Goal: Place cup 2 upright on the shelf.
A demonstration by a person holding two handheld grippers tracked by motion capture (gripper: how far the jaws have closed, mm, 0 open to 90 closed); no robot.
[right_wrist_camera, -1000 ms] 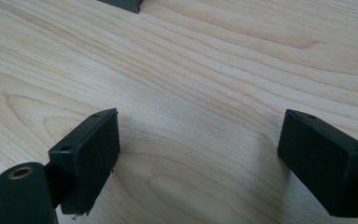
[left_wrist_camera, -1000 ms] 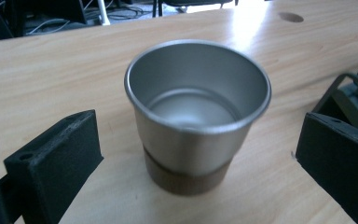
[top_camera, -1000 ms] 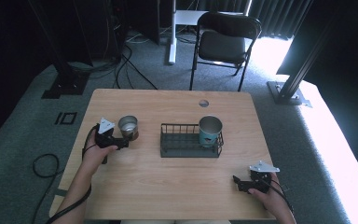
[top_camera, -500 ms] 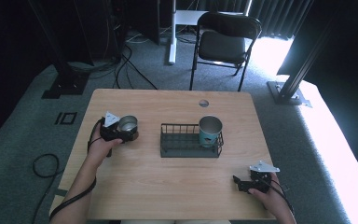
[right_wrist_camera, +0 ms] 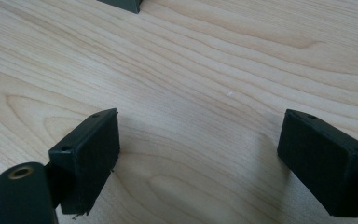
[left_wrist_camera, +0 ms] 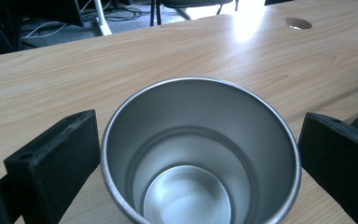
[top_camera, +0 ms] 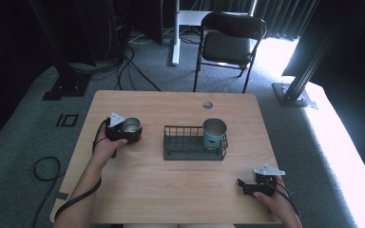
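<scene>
A bare steel cup [top_camera: 131,125] stands upright on the left part of the wooden table [top_camera: 171,190]. My left gripper [top_camera: 129,132] is open, its two jaws flanking the cup closely. In the left gripper view the empty cup [left_wrist_camera: 200,154] fills the gap between the jaws, and I cannot tell whether they touch it. A black wire basket [top_camera: 185,142] sits mid-table with a teal-banded steel cup [top_camera: 214,133] standing in its right end. My right gripper [top_camera: 243,185] rests low at the front right, open, and between its jaws lies bare wood [right_wrist_camera: 198,154].
A round cable hole [top_camera: 207,105] is in the table's far side. A black folding chair [top_camera: 230,45] stands beyond the table, and cables lie on the floor to the left. A corner of the basket [right_wrist_camera: 121,4] is at the top of the right gripper view.
My left gripper has moved right and forward until its jaws stand around the steel cup. The cup and the right gripper have stayed in place.
</scene>
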